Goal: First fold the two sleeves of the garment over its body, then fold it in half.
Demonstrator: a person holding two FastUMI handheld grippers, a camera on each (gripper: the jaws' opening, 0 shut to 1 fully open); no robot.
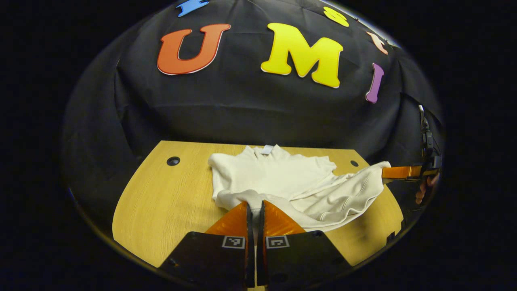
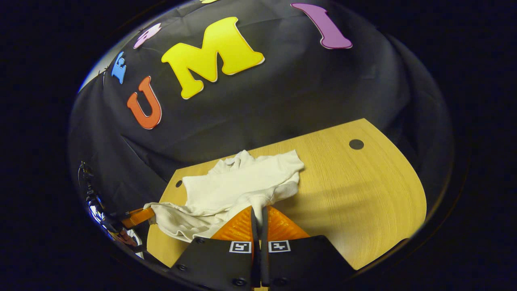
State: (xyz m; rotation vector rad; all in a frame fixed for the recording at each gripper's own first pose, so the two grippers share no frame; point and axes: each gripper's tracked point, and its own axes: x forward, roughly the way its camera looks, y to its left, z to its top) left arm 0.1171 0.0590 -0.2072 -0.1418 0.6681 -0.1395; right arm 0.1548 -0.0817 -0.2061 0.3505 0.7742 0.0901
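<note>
A white garment (image 1: pixel 282 182) lies on the wooden surface (image 1: pixel 169 202), spread from about the middle of the surface toward its right edge as the left gripper view shows it. Its collar, with a small tag, points to the far side of the surface, toward the black cloth wall (image 1: pixel 242 113); the hem end lies nearer the cameras. The body lies fairly flat at the collar end. The lower part is bunched and creased, drawn out sideways so that the garment's long axis runs roughly across the surface, from one gripper to the other.

The left gripper (image 1: pixel 255 210) is clenched on a fold of the garment at its near edge: white cloth runs down into the narrow slit between its two fingers. In the right gripper view the same gripper shows at the far left of the garment (image 2: pixel 226 190), its fingers pinching a raised corner of cloth just off the surface's (image 2: pixel 363 194) edge.

The right gripper (image 2: pixel 258 214) is likewise closed on the garment, a ribbed strip of cloth caught between its fingers. In the left gripper view it shows at the garment's right end, holding a lifted corner, with part of a hand (image 1: pixel 424 190) behind it.

Two round dark holes (image 1: pixel 173 161) sit in the surface beyond the garment's far corners.
</note>
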